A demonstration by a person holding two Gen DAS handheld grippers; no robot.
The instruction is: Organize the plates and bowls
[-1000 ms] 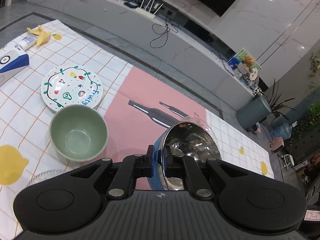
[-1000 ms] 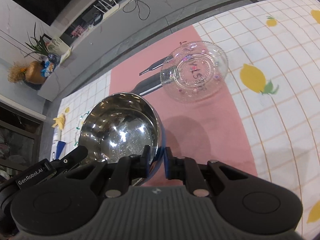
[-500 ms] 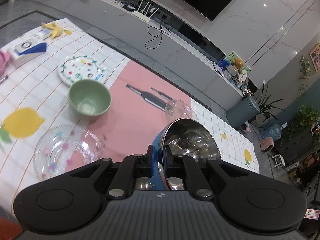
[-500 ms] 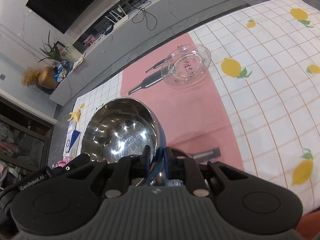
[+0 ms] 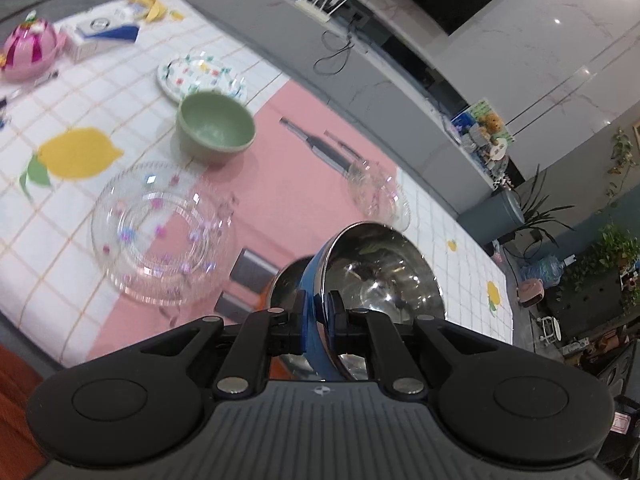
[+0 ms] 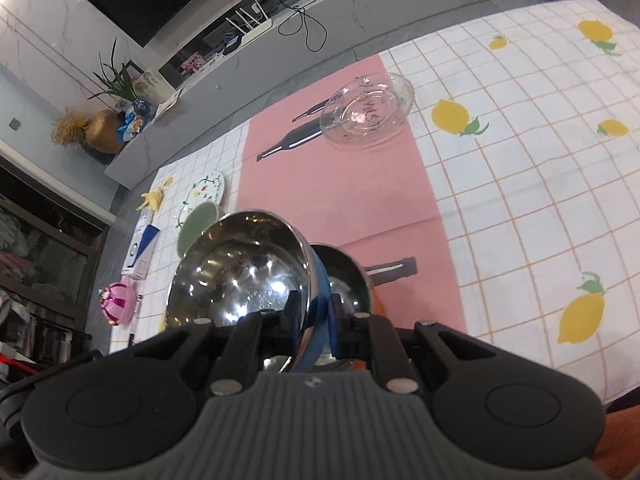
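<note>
Both grippers, left (image 5: pixel 316 310) and right (image 6: pixel 314 312), clamp one blue steel bowl (image 5: pixel 376 276) by its rim above an orange one (image 6: pixel 348 280), so nesting looks underway, needing a level descent.

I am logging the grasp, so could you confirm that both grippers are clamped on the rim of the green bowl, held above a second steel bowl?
Not quite: both the left gripper and right gripper clamp the blue steel bowl. The left wrist view shows the green bowl sitting free on the cloth. The second steel bowl is indeed beneath.
</note>
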